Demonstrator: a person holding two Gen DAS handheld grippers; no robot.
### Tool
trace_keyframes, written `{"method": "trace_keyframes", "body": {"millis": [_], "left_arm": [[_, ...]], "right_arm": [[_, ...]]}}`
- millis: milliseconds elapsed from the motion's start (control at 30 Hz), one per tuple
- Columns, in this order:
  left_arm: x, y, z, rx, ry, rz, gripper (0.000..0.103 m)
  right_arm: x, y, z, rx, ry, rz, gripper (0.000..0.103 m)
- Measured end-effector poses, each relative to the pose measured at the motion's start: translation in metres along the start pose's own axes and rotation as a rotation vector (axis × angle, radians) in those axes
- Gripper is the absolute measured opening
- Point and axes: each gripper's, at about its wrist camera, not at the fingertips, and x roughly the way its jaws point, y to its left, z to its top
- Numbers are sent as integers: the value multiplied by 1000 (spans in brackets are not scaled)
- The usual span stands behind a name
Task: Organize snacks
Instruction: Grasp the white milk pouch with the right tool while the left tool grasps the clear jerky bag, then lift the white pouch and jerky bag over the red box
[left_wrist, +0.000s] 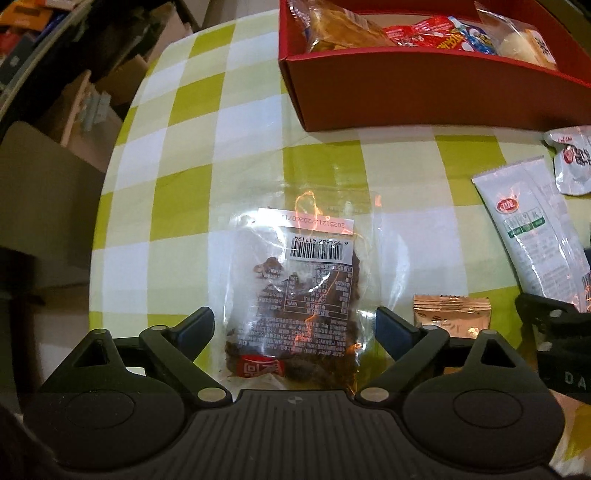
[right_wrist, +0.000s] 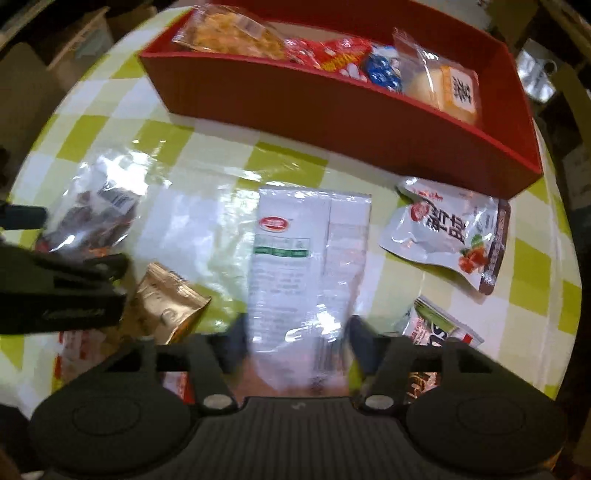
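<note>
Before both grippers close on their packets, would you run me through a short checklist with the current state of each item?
1. Left gripper open around clear dried-fruit bag: ok.
2. Right gripper open around white packet: ok.
3. Gold sachet outside left fingers: ok.
4. Red box has free room: cannot tell.
5. Right view sharp enough to judge finger contact: not ok, blurred.

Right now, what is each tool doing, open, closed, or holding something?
Left tool: open, straddling the clear plastic bag of dark dried snacks.
Right tool: open around the white rectangular foil packet.
</note>
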Motion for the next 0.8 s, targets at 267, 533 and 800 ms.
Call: {"method": "trace_keyframes", "body": {"millis": [267, 533, 800], "left_arm": [[-7, 4, 7, -9, -6, -21, 84], [-29, 7, 17, -52, -70, -42, 84], [-46, 0, 27, -47, -130, -21, 84]], "right_arm": [[-17, -1, 2, -22, -66, -18, 54], [-46, -9, 11, -8, -143, -36, 54], [-58, -21, 18, 9, -200, -71, 54]]}}
